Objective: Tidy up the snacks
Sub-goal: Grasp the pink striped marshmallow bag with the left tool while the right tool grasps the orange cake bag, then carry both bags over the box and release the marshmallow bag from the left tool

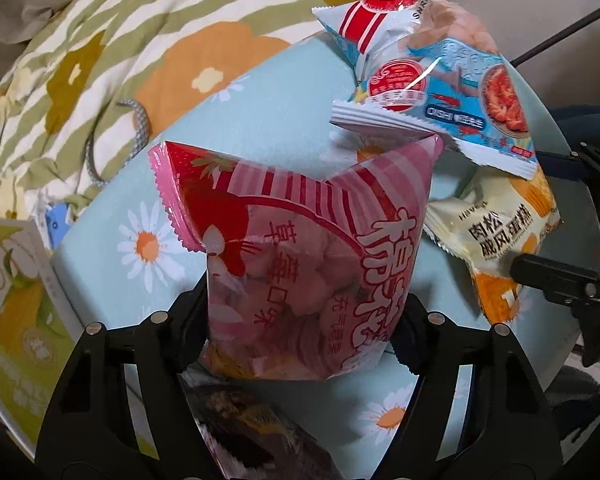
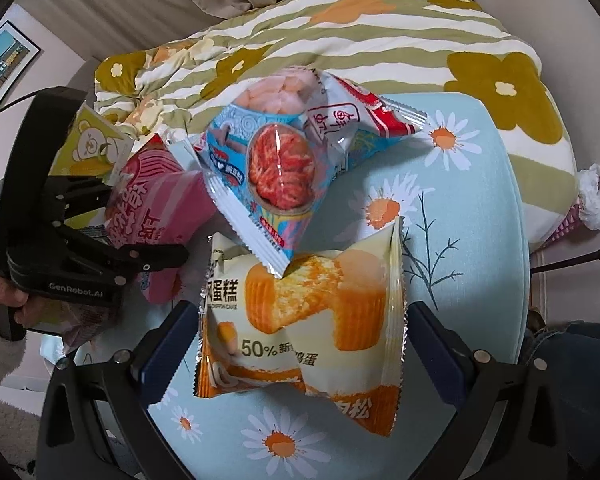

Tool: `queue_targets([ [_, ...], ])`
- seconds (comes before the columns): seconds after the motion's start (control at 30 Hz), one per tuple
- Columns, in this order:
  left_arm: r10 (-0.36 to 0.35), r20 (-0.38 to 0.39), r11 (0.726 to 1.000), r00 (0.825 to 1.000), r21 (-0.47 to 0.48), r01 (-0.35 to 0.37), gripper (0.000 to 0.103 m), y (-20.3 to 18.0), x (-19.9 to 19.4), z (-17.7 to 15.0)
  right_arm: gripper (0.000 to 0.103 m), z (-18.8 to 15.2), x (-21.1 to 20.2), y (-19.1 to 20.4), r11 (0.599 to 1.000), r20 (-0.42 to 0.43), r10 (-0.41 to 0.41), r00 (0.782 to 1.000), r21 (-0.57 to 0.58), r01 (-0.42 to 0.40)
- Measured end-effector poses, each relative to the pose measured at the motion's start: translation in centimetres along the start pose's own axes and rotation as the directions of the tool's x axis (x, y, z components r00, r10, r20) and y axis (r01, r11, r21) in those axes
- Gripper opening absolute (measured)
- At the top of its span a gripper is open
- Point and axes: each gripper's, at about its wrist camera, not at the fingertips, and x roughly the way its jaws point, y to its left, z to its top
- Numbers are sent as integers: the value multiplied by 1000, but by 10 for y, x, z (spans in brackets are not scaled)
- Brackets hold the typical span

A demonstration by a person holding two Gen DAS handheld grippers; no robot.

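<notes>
Your left tongs (image 1: 300, 320) pinch the pink marshmallow bag (image 1: 300, 264) at its lower end, its serrated top edge just under the blue shrimp-chip packet (image 1: 452, 96). Your right tongs (image 2: 300, 344) stand wide on either side of the cake packet (image 2: 304, 320); whether their pads touch it, you cannot tell. All three packets crowd the middle of the daisy-print bench (image 2: 472, 216). Bare cloth lies toward its right edge, beside the flowered quilt (image 2: 380, 28).

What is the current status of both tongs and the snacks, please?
Left tongs shut on pink marshmallow bag. Right tongs around cake packet, closure unclear. Blue shrimp-cracker bag overlaps both packets.
</notes>
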Motion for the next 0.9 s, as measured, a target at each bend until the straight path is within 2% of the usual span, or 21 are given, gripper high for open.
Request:
queue_targets([
  [0.13,0,11,999,1000,-43,0,74,0,-8,-10,103,-1,6,9,998,-9,-32,999,-57,32],
  [0.47,6,31,993,999,-119,-2,74,1,-19,-35,101,-4,25,21,990,-28,-17,999,-142,13],
  [0.53,7,36,992,999,-129,-2,74,1,-21,-38,94,-6,25,23,988,-27,3,1000,-152,-7],
  [0.6,8,47,990,999,-140,-2,74,1,-24,-42,80,-9,24,26,986,-32,20,999,-167,-25],
  [0.63,8,52,989,999,-145,-1,74,2,-26,-42,76,-11,22,27,985,-31,32,999,-171,-37],
  [0.9,12,99,986,995,-167,5,74,-9,-44,-50,72,-29,7,29,984,-25,33,999,-172,-37],
])
